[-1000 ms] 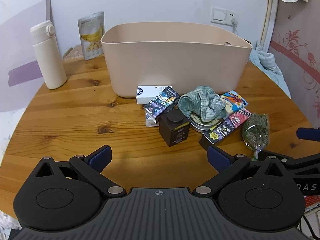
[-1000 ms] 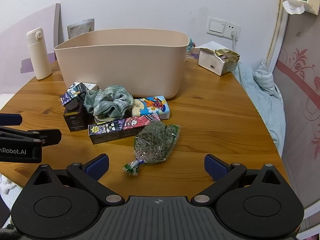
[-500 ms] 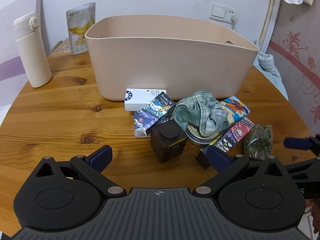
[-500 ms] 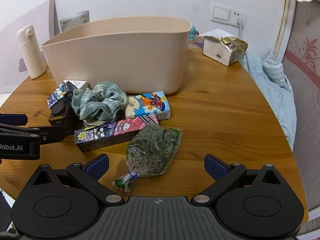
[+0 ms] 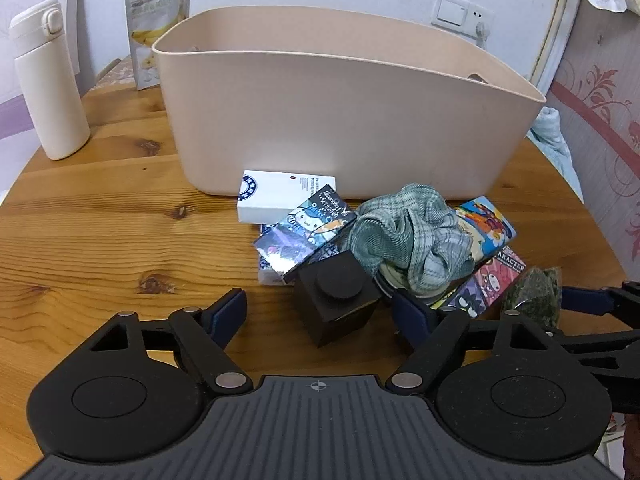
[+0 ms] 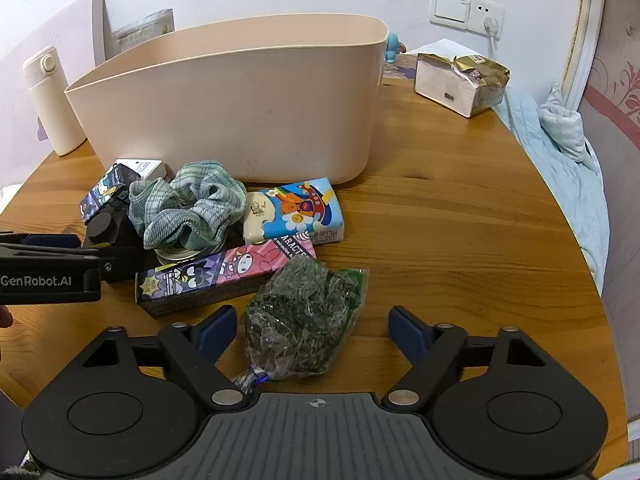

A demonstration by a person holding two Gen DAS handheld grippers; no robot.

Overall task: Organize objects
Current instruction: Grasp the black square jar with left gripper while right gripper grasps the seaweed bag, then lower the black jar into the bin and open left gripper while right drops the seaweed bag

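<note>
Now both jaws have just been narrowing, pads apparently untouching: left gripper (image 5: 320, 312) around black box (image 5: 334, 300), right gripper (image 6: 310, 326) around herb bag (image 6: 306, 312); next, squeeze.

Readable stuff, not much:
- "GenRobot.AI" in white on side of left gripper (image 6: 86, 254), seen from right wrist view.
- "ARACTER" (word cut off at start) on pink end of long cartoon box (image 6: 224, 276); same letters show in left wrist view too.
- Small print on white box (image 5: 286, 194) by beige bin, plus script on blue cartoon pack (image 5: 306, 230): too tiny or blurred to read.
</note>
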